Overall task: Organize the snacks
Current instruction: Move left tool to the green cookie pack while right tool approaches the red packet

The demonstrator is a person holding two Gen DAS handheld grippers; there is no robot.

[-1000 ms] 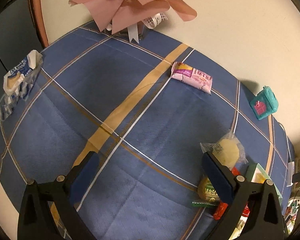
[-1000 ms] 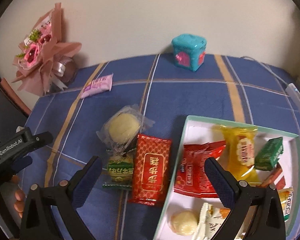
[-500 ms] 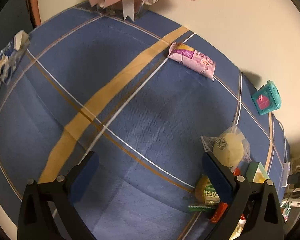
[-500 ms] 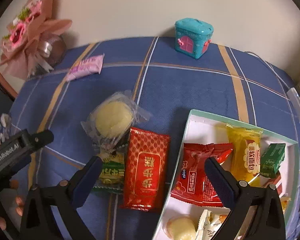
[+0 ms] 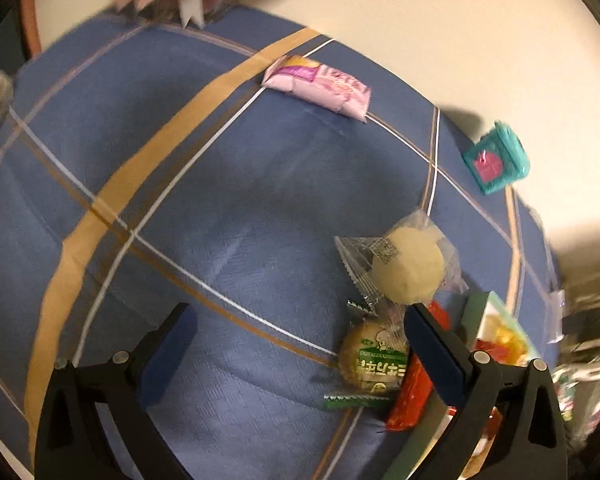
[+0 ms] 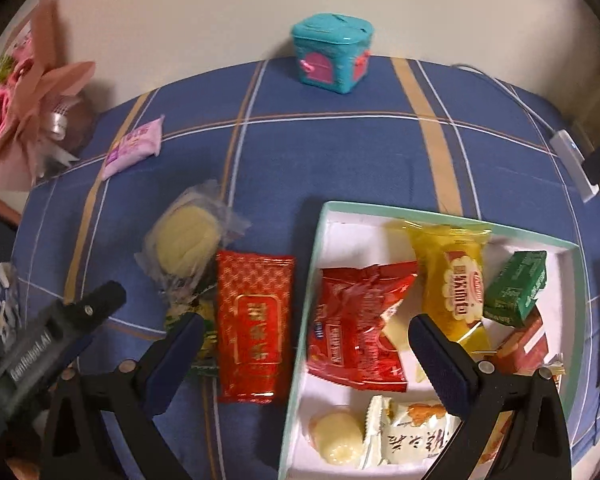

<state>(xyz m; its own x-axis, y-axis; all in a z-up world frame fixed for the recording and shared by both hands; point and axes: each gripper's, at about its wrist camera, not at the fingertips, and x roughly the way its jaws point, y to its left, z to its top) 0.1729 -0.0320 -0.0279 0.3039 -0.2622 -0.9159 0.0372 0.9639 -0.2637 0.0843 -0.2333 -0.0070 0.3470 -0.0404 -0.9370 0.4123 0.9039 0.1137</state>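
Between your right gripper (image 6: 304, 354)'s wide-open, empty jaws lies the red foil packet (image 6: 254, 326), flat on the cloth just outside the box (image 6: 314, 248); it looks light, thin and slippery, so pinch across its narrow width. Ahead of the left finger, the pale pastry (image 6: 186, 240) in clear wrap seems soft and crushable; take its crimped edge. Your left gripper (image 5: 296, 350) also gapes empty, the green-label biscuit (image 5: 376, 360) touching its right finger.
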